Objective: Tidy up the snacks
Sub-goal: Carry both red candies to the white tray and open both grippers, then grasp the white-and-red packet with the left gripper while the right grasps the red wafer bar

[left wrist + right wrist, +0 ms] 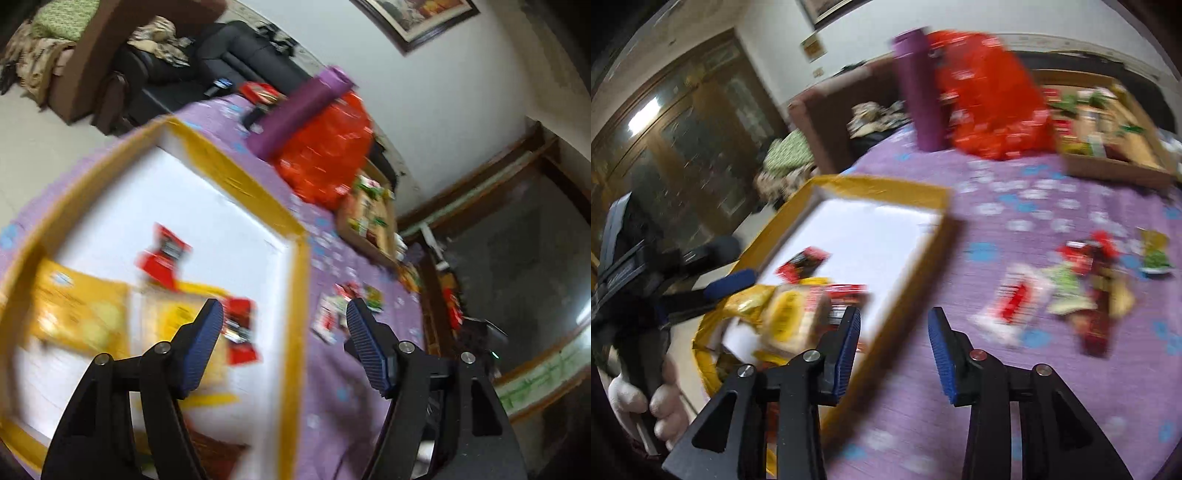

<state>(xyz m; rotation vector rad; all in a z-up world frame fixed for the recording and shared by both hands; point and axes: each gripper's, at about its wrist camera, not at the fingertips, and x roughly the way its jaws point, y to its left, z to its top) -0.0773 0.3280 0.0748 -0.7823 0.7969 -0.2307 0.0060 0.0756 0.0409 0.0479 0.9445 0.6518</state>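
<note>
A yellow-rimmed box with a white floor [236, 177] [886, 192] sits on the purple tablecloth. It holds red snack packets [164, 254] [803, 262] and yellow packets [77, 314] [783, 314]. A loose pile of snack packets [332, 317] [1071, 291] lies on the cloth to the right of the box. My left gripper [284, 314] is open and empty above the box's right rim. My right gripper [894, 321] is open and empty over the box's near right edge. The left gripper also shows at the left of the right wrist view [731, 284].
A purple roll [299, 110] [918, 88] and a red bag [328, 147] [993, 96] stand at the far side. A cardboard box of assorted snacks [369, 221] [1108, 125] sits at the back right. A sofa [207, 70] lies beyond the table. The frames are motion-blurred.
</note>
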